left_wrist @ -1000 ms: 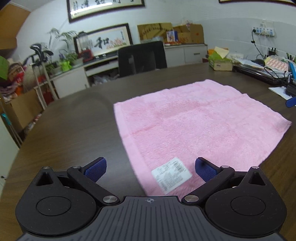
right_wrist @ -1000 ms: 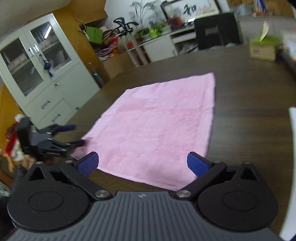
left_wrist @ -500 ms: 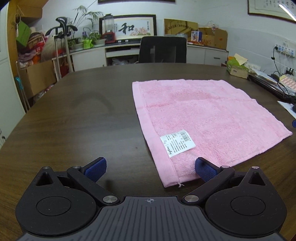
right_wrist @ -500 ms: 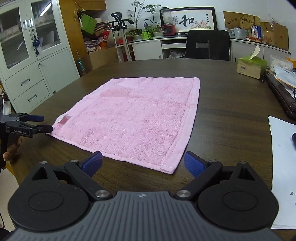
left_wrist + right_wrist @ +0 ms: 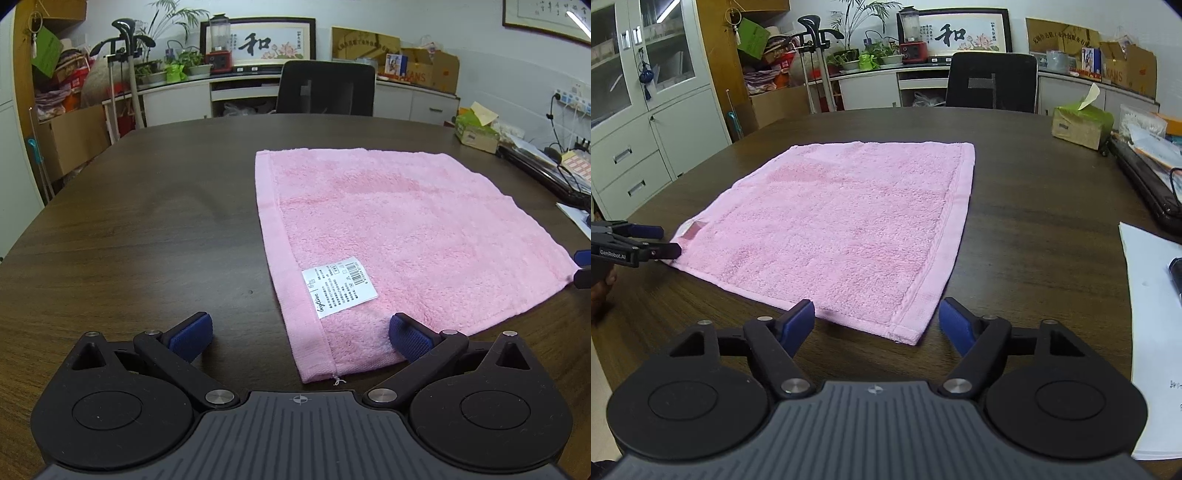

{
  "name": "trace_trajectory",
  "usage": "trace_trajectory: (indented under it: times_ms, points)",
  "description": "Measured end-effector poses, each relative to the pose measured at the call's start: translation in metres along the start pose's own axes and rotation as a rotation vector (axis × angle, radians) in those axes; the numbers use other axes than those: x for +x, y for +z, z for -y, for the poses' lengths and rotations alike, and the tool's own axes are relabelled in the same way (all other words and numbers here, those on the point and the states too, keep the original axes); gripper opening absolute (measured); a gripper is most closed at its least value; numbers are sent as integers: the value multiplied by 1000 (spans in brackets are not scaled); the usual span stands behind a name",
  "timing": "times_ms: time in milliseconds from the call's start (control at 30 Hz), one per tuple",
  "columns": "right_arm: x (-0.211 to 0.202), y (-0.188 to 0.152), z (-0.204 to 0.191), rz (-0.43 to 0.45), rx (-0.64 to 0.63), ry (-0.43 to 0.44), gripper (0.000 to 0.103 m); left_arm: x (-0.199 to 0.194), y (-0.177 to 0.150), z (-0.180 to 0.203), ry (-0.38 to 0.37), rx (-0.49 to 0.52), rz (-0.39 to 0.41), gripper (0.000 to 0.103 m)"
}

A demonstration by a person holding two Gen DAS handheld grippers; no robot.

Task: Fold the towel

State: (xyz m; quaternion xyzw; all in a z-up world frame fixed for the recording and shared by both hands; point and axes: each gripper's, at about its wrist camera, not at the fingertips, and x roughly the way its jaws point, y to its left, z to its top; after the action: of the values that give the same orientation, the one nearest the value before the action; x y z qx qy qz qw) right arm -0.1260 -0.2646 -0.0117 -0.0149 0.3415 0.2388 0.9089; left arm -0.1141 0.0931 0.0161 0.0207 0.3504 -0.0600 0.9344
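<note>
A pink towel (image 5: 399, 236) lies flat on the dark wooden table (image 5: 140, 236), with a white label (image 5: 339, 287) near its near left corner. My left gripper (image 5: 301, 336) is open, its jaws on either side of that near left corner. In the right wrist view the towel (image 5: 842, 225) lies spread out and my right gripper (image 5: 877, 323) is open around its near right corner. The left gripper (image 5: 661, 242) also shows there at the towel's left corner.
A green tissue box (image 5: 1080, 123) stands at the far right. A black laptop bag (image 5: 1145, 181) and white papers (image 5: 1152, 317) lie along the right edge. A black office chair (image 5: 991, 81) stands behind the table. Cabinets (image 5: 639, 122) stand left.
Both grippers have levelled out and drawn back to the towel's near corners. Each open gripper now straddles a corner. The towel has not moved.
</note>
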Motion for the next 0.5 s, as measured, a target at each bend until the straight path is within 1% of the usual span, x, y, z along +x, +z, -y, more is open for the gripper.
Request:
trace_trajectory:
  times_ms: [67, 100, 167, 200, 233, 367, 433, 467, 500]
  points:
    - [1, -2, -5, 3, -29, -25, 75, 0, 0, 2, 0, 2, 0, 103]
    - [1, -3, -8, 5, -47, -41, 73, 0, 0, 2, -1, 3, 0, 103]
    - [1, -6, -13, 11, -80, -74, 66, -1, -1, 4, 1, 5, 0, 103]
    - [1, -6, -13, 17, -78, -72, 61, -1, -2, 5, 4, 4, 0, 103]
    - [1, -6, -13, 23, -73, -74, 58, -1, -1, 6, 8, 2, 0, 103]
    - [0, -6, -13, 35, -68, -92, 54, -3, -2, 9, 22, -10, -1, 103]
    - [0, -5, -12, 39, -65, -95, 46, -3, -2, 11, 29, -14, 0, 103]
    - [0, -5, -13, 41, -64, -96, 44, -3, -2, 11, 31, -17, 1, 103]
    - [0, -5, -13, 42, -63, -97, 40, -3, -2, 12, 32, -19, 2, 101]
